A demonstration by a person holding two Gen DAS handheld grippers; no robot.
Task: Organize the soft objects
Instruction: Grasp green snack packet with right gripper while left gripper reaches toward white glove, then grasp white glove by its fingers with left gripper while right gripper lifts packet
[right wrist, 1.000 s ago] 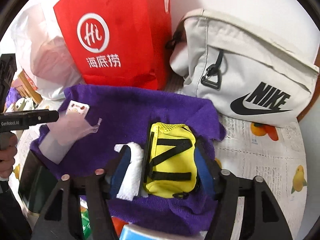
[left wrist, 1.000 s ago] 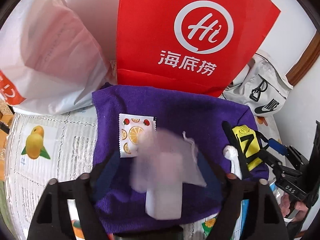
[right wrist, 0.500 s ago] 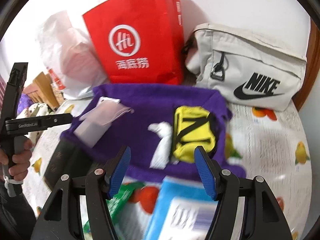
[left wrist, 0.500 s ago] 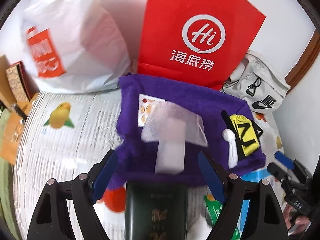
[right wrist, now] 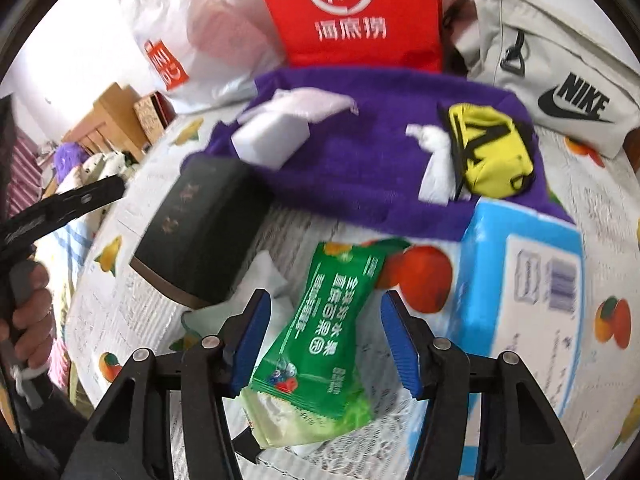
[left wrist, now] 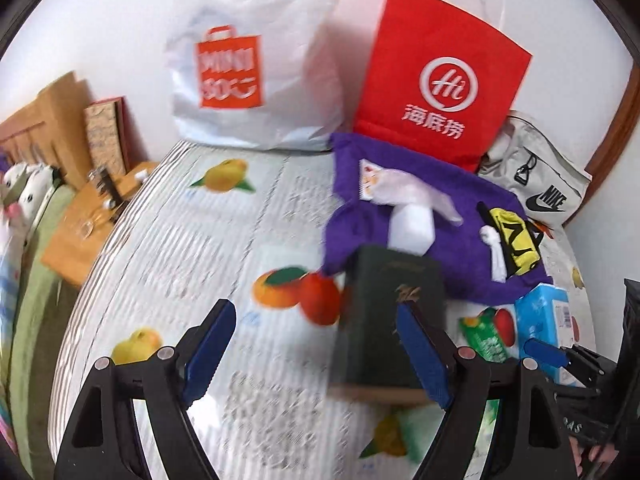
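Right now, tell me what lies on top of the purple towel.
On the purple towel lie a white block with a crumpled clear wrapper, a fruit-print packet, a white rolled cloth and a yellow pouch. Anything beneath them is hidden.

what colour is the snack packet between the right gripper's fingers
Green with white lettering; the snack packet shows best in the right wrist view.

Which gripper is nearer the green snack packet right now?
Right. The right gripper has the green packet between its closing jaws; the left gripper hangs beside it, over the tablecloth by the dark book.
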